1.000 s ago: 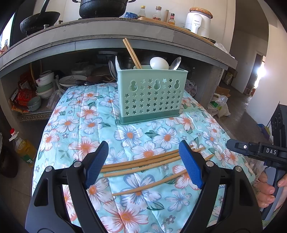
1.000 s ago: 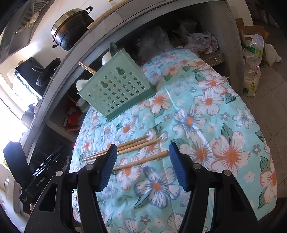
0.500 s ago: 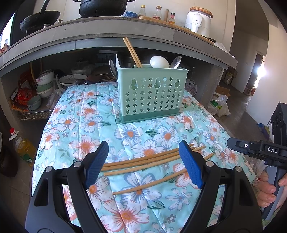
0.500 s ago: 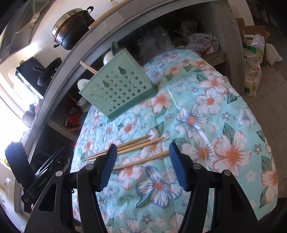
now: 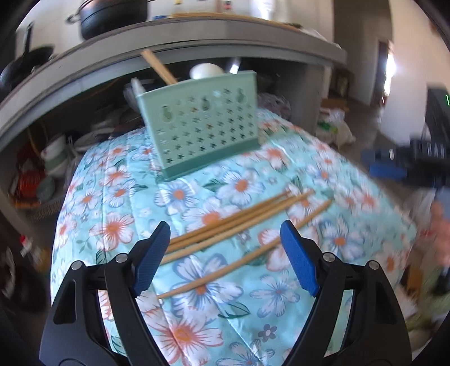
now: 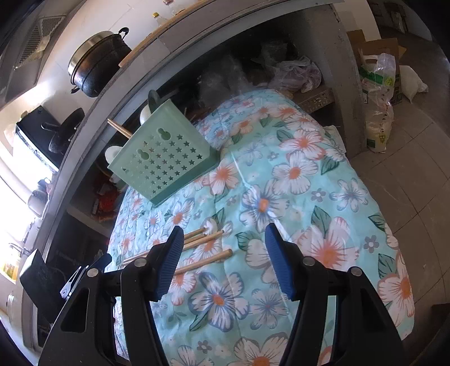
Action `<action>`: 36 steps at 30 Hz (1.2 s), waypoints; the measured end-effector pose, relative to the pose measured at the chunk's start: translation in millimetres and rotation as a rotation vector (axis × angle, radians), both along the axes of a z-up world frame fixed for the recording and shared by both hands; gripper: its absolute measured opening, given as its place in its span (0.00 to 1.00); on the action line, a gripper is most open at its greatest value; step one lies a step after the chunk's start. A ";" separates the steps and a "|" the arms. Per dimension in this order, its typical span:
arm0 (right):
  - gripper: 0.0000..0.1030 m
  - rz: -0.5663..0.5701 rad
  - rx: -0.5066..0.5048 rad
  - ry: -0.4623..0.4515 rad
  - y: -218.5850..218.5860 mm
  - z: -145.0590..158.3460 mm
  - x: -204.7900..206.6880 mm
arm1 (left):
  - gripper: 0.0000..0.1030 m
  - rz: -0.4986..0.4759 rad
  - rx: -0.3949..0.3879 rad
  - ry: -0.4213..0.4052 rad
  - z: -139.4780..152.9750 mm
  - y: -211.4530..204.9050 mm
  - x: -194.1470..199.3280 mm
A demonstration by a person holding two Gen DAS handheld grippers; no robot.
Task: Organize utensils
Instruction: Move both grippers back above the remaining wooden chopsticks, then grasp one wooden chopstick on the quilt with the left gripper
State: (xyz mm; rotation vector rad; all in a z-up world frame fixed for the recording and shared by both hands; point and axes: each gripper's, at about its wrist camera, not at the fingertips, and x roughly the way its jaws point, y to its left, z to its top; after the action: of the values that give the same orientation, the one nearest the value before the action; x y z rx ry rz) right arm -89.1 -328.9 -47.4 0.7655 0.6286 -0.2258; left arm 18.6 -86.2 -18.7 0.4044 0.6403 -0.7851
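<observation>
Several wooden chopsticks (image 5: 239, 222) lie side by side on the floral cloth (image 5: 118, 180); one chopstick (image 5: 242, 257) rests apart, nearer to me. My left gripper (image 5: 225, 256) hovers open just above them, nothing between its blue pads. Behind stands a mint-green utensil holder (image 5: 202, 124) with star holes, holding two chopsticks (image 5: 157, 66), a white spoon and metal spoons. In the right wrist view the same chopsticks (image 6: 205, 239) lie by the left pad of my open right gripper (image 6: 222, 259), and the holder (image 6: 166, 157) stands beyond.
A grey concrete counter (image 5: 168, 50) overhangs the table, carrying a black pot (image 5: 112, 17). Bowls and dishes (image 5: 56, 152) fill the shelf underneath. Bags (image 6: 379, 84) sit on the tiled floor to the right. The other gripper's body (image 5: 416, 160) shows at the right edge.
My left gripper has rolled and dropped closer to the chopsticks, so the holder now looks tilted. The right gripper has shifted slightly; the chopsticks sit more to its left. Nothing on the cloth moved.
</observation>
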 end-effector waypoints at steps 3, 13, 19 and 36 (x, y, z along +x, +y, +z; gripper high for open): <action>0.57 -0.010 0.015 0.009 -5.8 -5.1 -2.4 | 0.62 -0.068 0.123 -0.106 -16.2 -18.9 -19.6; 0.57 -0.003 0.056 0.017 -10.4 -11.6 -1.6 | 0.32 -0.258 0.381 -0.219 -56.9 -56.5 -35.6; 0.57 -0.011 0.061 0.021 -11.6 -13.4 -3.7 | 0.12 -0.351 0.410 -0.189 -54.2 -58.4 -38.4; 0.57 0.011 0.087 0.035 -9.2 -21.2 2.1 | 0.28 -0.349 0.279 0.165 -25.5 -22.3 -27.5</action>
State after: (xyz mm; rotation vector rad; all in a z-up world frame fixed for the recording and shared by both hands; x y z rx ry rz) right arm -87.0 -338.1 -68.5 0.8432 0.6789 -0.2033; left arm -8.9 -108.5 -44.2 0.7244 0.8509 -1.0721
